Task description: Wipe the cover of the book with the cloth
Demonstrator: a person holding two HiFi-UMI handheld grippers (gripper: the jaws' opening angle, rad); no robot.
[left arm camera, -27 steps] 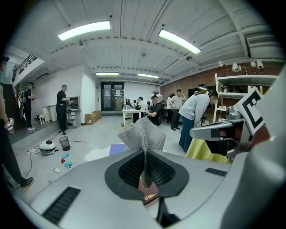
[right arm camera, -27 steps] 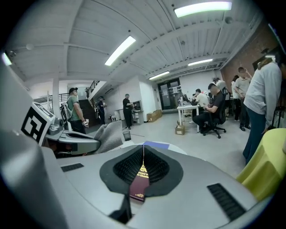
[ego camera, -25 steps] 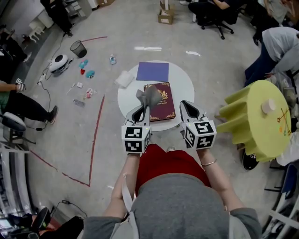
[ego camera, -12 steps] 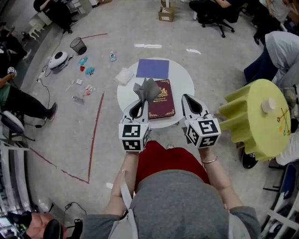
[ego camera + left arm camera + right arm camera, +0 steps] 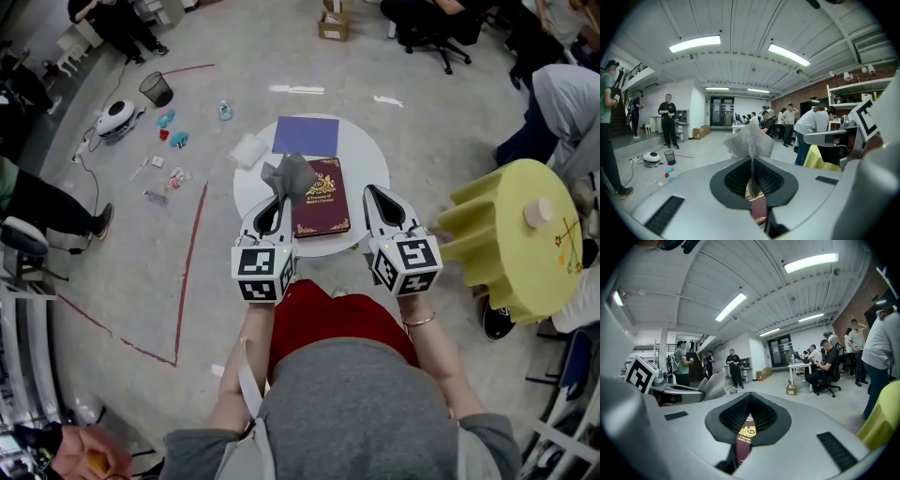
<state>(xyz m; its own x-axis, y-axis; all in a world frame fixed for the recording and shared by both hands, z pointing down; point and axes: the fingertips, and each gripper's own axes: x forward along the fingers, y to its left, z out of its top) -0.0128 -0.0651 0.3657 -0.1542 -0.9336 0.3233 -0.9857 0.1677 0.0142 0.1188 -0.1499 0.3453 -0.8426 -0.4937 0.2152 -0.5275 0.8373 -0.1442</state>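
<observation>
Head view: left tongs (image 5: 277,195) clamp the cloth (image 5: 291,173), bunched over the left edge of the book (image 5: 322,197). Closed, the book lies on the tabletop (image 5: 364,159); right tongs (image 5: 373,191), pressed together and empty, hover off its right edge.

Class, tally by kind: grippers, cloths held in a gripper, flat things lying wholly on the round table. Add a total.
Grippers: 2, left gripper, right gripper.
Cloths held: 1, grey cloth.
Flat things: 2, maroon book, purple sheet.
Total: 5.
</observation>
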